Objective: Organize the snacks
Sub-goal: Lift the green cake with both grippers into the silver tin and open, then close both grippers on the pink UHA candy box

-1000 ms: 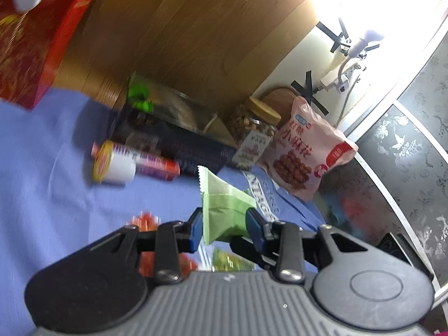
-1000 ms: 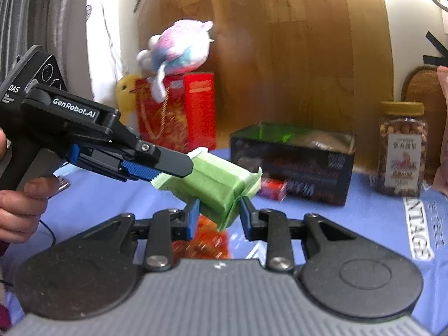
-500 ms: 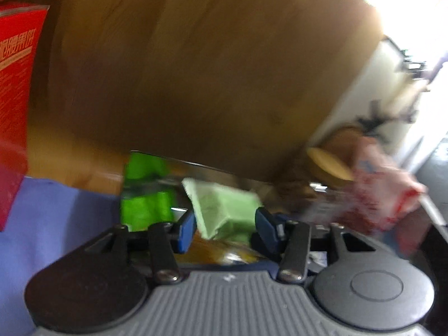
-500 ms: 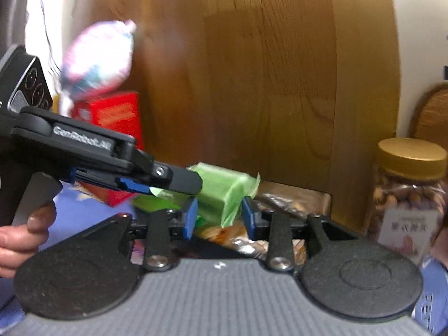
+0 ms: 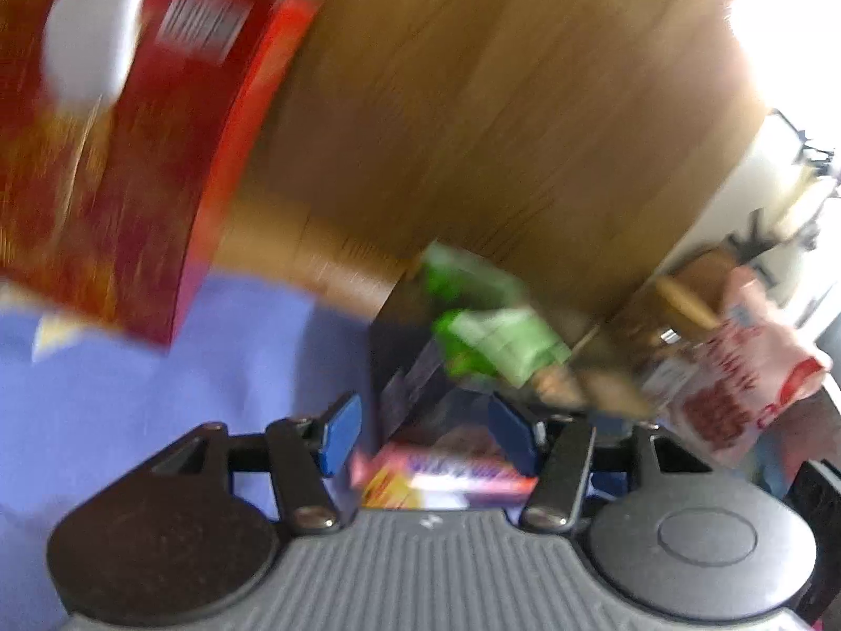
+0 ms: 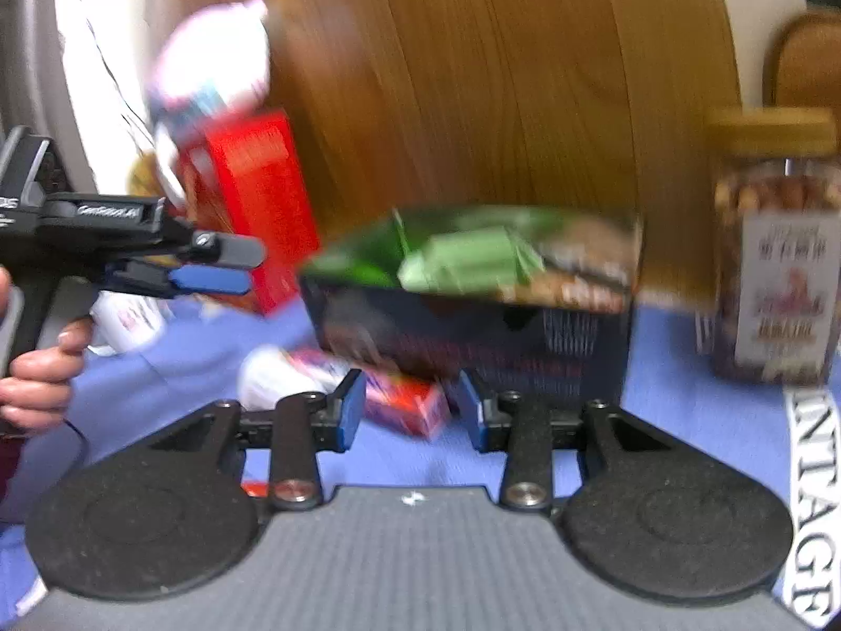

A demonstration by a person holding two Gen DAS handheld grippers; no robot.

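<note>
Your right gripper [image 6: 407, 415] is a black tool with a ribbed grey housing, two round matte black discs at its sides, and black link arms pinned with silver screws; its two fingers end in blue pads [image 6: 349, 415]. Your left gripper [image 5: 423, 434] is built the same way. Seen from the side it is a black pistol-grip body with white lettering, held in your hand [image 6: 39, 373], with a thin dark cable trailing below.
</note>
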